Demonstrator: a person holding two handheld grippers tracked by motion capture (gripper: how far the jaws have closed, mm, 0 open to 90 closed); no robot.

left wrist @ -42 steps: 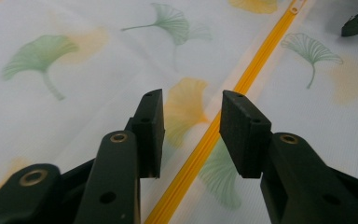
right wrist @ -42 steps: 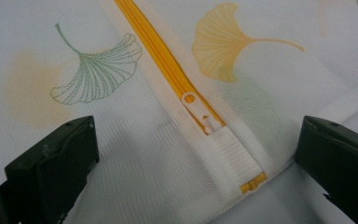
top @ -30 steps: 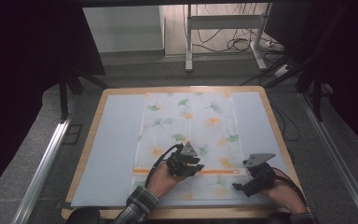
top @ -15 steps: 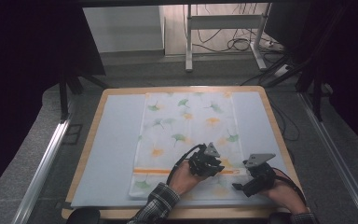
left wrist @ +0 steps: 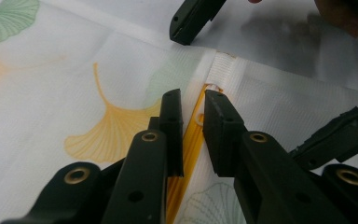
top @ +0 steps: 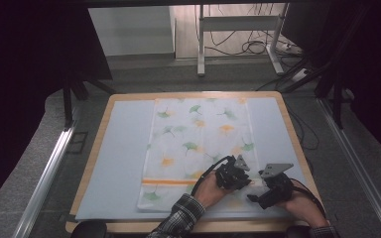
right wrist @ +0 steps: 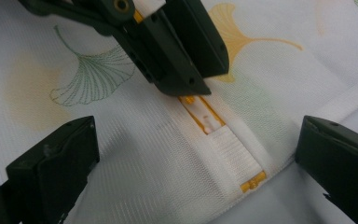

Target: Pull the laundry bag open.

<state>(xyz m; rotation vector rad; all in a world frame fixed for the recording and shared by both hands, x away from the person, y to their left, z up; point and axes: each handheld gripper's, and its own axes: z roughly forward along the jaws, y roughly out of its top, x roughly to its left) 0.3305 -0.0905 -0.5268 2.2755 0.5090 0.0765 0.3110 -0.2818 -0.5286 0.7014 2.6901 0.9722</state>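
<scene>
The ginkgo-print mesh pouch (top: 198, 148) lies flat mid-surface (top: 119, 163). My left claw (left wrist: 193, 100) has slid right along its orange zipper (left wrist: 191, 144), jaws closing, seemingly around the pull, near the right edge. My right claw (right wrist: 191, 154) gapes open, straddling that edge.

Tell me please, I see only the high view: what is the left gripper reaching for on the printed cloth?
Observer: The cloth is a mesh bag. The left gripper sits over its orange zipper, which runs between the fingers. The jaws have just been closing; a narrow gap shows between them.
Operator: Is the zipper pull gripped?
Observer: Not that I can see. In the right gripper view the orange pull lies just past the left fingertips.
Operator: And the right gripper?
Observer: The right gripper is wide open, with one finger on each side of the white tape end of the zipper, at the bag's edge.
</scene>
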